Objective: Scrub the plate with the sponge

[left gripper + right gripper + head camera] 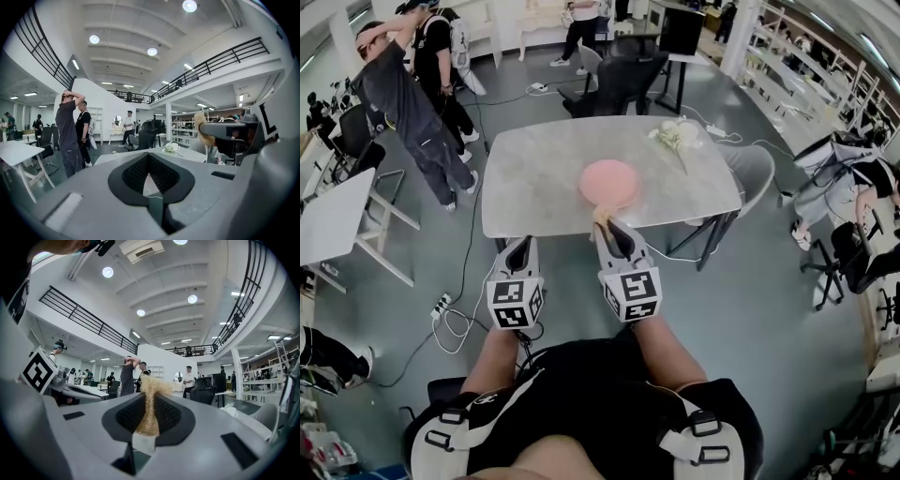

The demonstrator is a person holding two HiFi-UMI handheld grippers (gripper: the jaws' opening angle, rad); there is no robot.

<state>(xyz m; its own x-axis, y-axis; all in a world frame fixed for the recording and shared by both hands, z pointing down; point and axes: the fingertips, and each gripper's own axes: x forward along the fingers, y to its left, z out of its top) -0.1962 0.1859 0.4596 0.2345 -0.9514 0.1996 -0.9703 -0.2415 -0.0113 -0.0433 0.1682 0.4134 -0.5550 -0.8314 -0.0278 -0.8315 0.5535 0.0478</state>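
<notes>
Near the plate (609, 181), the right claw (606, 223) clamps the sponge (148, 420).

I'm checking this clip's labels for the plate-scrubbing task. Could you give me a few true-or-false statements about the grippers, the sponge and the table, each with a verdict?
1. The right gripper is clamped on the sponge. True.
2. The left gripper holds the plate. False: its jaws are together with nothing between them, and the plate lies on the table.
3. The plate is blue. False: it is pink.
4. White flowers lie on the table, beyond the plate and to its right in the head view. True.
5. Both grippers are over the far side of the table. False: they are at its near edge, by the person.
</notes>
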